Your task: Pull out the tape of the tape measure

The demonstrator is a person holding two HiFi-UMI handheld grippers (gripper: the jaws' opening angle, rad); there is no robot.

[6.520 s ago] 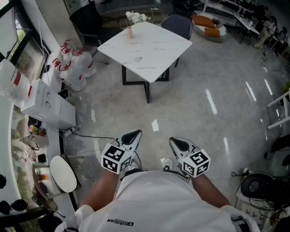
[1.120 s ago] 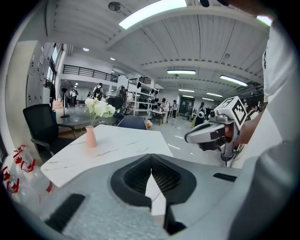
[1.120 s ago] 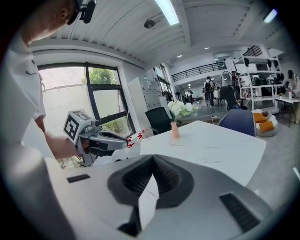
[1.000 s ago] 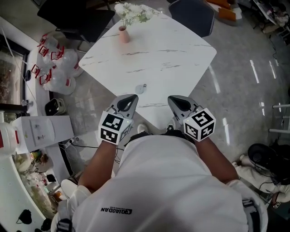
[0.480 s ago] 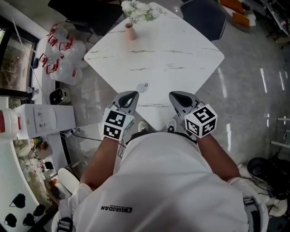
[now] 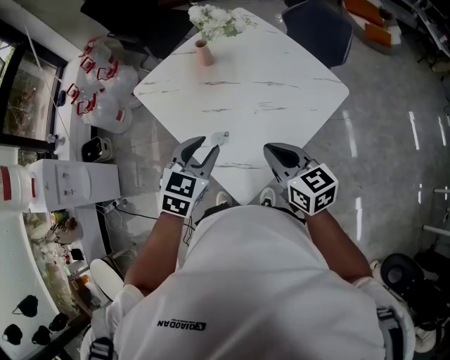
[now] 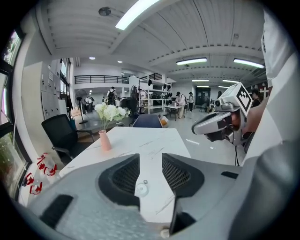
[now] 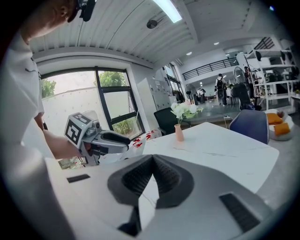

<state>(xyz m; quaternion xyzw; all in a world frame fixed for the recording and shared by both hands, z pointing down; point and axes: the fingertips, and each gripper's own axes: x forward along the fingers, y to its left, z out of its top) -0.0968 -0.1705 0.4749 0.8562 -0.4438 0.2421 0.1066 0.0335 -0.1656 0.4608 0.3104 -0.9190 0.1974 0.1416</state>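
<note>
Tape measure (image 6: 219, 138) lies on the table (image 6: 281, 91) near the corner closest to the person. It is just ahead of the L gripper (image 6: 206, 145) and a touch to its R in the head view. In the L gripper view it sits in line w/ the gap btwn the jaws, down on the tabletop, untouched. L jaws have just been opening and stand approx half apart. Nothing is gripped and the pads are clear of the case. R gripper (image 6: 271, 149) hovers at the table's edge further R, jaws closed tip to tip w/ nothing in them. L is clearly the nearer one; bare tabletop lies btwn R and the case.

The case is a small flat disc, so it has no real long axis. A small ring or tab shows on its far edge, pointing away from the person. Whether that's the blade end can't be told at this size. Judging from this, L probably goes fwd and down to clamp the disc. R would then need the tab, which faces away from both.

Materials: the case looks like pale, smooth plastic, likely light and prone to slide. The table is glossy white marble-look w/ thin grey veins, square w/ rounded corners. Jaw pads are dark and ribbed, set in grey moulded shells. At the far corner stands a pink vase (image 6: 204, 53) w/ white flowers (image 6: 214, 20), well apart from the work.
</note>
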